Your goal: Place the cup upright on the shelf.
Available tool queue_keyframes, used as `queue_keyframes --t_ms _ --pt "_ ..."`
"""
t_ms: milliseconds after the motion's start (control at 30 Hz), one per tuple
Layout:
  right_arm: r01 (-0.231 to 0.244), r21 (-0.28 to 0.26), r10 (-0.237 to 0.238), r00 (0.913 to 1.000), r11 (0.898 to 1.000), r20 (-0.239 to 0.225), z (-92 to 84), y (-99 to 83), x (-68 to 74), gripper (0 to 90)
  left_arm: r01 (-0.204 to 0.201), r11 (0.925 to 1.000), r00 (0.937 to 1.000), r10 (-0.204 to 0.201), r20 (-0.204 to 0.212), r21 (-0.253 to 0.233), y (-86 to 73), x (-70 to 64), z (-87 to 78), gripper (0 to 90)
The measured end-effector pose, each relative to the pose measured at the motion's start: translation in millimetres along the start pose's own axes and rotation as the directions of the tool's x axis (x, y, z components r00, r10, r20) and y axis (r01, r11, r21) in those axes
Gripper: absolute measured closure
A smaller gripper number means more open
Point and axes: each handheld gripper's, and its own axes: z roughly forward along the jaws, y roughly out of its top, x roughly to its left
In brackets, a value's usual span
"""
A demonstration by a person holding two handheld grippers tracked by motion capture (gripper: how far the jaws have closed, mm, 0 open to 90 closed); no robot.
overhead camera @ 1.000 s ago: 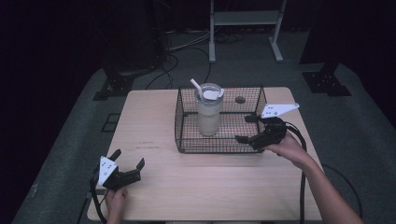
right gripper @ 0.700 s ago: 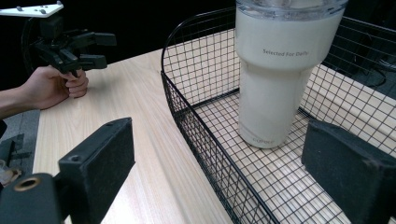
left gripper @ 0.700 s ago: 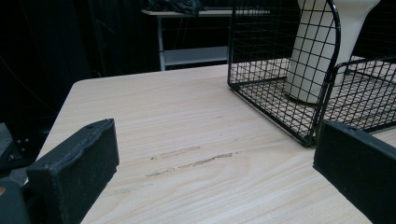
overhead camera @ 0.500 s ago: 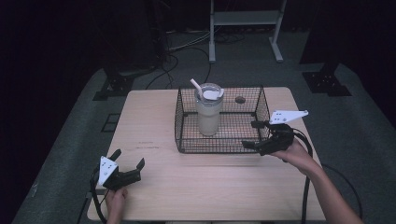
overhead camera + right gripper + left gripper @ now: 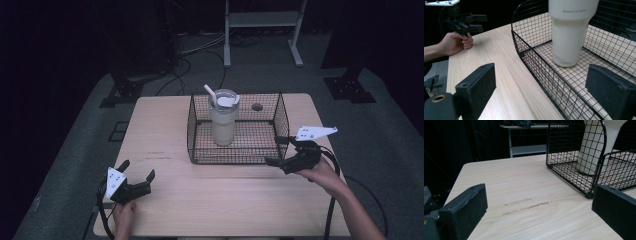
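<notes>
The cream tumbler [image 5: 223, 121] stands upright inside the black wire basket [image 5: 235, 150] on your worktop [image 5: 200, 200]. Your right claw [image 5: 280, 150] sits released just beside the basket's near right corner; your left claw [image 5: 137, 171] rests released, well apart.

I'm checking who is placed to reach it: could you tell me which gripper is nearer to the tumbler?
Right. The right gripper sits open at the basket's right front corner; the left gripper rests open near the table's front left, far from the tumbler.
</notes>
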Motion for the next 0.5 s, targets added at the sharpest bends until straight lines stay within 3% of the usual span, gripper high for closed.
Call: queue_keyframes --t_ms 500 --pt "-0.025 0.000 0.025 0.9997 1.000 0.000 -11.3 -26.5 2.5 8.8 -0.008 1.0000 1.0000 0.008 0.000 0.004 0.1 -0.4 0.4 0.0"
